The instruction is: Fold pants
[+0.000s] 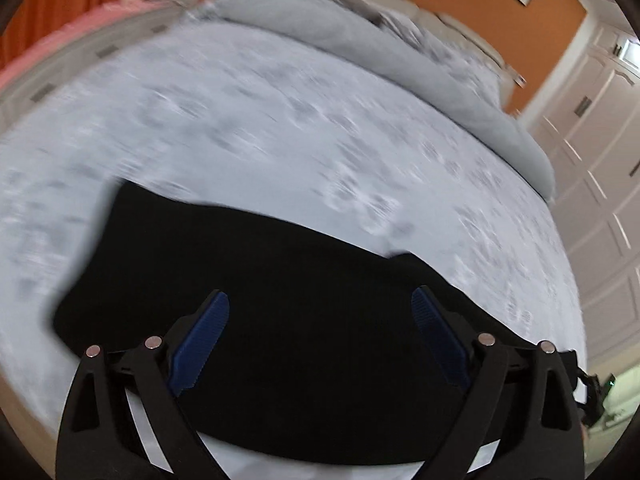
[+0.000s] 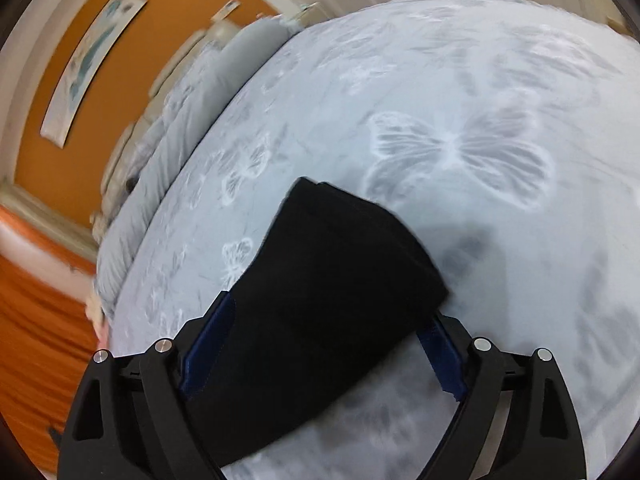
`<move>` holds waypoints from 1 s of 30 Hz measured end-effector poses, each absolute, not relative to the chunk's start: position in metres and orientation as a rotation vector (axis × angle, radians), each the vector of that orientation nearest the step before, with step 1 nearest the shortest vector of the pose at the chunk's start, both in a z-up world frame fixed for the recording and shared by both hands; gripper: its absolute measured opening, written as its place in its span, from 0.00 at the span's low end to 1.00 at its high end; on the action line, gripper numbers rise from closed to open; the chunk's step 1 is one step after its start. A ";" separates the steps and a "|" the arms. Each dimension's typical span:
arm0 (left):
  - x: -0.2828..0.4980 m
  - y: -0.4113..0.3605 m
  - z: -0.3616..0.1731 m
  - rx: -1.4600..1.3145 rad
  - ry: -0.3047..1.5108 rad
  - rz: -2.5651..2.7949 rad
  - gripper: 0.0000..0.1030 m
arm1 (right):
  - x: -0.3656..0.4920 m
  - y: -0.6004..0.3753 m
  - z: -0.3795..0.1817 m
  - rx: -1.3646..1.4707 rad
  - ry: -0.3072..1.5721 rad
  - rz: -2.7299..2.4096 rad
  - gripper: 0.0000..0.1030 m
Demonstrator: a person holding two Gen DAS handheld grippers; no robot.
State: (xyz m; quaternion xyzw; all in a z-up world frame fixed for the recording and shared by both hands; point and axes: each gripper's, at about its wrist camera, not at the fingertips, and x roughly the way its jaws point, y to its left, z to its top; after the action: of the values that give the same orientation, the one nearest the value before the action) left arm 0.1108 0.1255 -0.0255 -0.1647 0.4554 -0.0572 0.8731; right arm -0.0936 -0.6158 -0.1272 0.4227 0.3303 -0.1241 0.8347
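Observation:
The black pants lie flat on the pale bedspread, stretching across the lower half of the left wrist view. My left gripper hovers over them with its blue pads wide apart and nothing pinched; it is open. In the right wrist view a folded end of the pants runs between the fingers of my right gripper. Its left pad lies against the cloth's edge. The right pad stands clear of the cloth lower down, its tip hidden behind the fold. These jaws stand wide.
The bedspread carries a butterfly print. A rolled grey duvet and pillows lie along the headboard by an orange wall. White wardrobe doors stand beside the bed. Both views are motion-blurred.

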 end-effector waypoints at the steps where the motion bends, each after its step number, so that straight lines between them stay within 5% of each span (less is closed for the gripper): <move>1: 0.119 0.113 -0.036 -0.338 0.967 -0.121 0.88 | -0.087 -0.613 -0.117 0.860 0.685 -0.223 0.12; 6: 0.123 0.088 -0.063 -0.324 0.946 -0.179 0.88 | -0.105 -0.605 -0.033 0.659 0.427 -0.154 0.08; 10: 0.134 0.074 -0.082 -0.230 0.969 -0.120 0.88 | -0.088 -0.651 -0.129 0.772 0.716 -0.389 0.10; 12: 0.135 0.076 -0.087 -0.210 0.985 -0.099 0.88 | -0.098 -0.647 -0.140 0.797 0.686 -0.355 0.12; 14: 0.137 0.076 -0.094 -0.214 1.007 -0.098 0.88 | -0.104 -0.647 -0.134 0.823 0.653 -0.349 0.22; 15: 0.136 0.075 -0.096 -0.215 1.010 -0.100 0.88 | -0.106 -0.650 -0.133 0.858 0.638 -0.337 0.34; 16: 0.136 0.074 -0.097 -0.213 1.010 -0.096 0.88 | -0.106 -0.653 -0.134 0.903 0.623 -0.320 0.58; 17: 0.136 0.074 -0.096 -0.207 1.006 -0.093 0.88 | -0.104 -0.654 -0.136 0.938 0.614 -0.308 0.67; 24: 0.141 0.104 -0.055 -0.197 0.894 -0.009 0.95 | -0.119 -0.604 -0.059 0.561 0.522 -0.542 0.72; 25: 0.148 0.110 -0.052 -0.200 0.899 -0.019 0.95 | -0.117 -0.588 -0.037 0.476 0.496 -0.509 0.81; 30: 0.208 0.104 -0.069 -0.188 1.070 -0.195 0.95 | -0.037 -0.531 -0.021 0.345 0.672 -0.250 0.88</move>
State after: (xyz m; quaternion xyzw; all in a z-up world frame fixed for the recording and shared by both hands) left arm 0.2085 0.1038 -0.0688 -0.0892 0.5084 -0.0928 0.8515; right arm -0.0370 -0.5308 -0.0210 0.1679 0.3274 -0.1216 0.9219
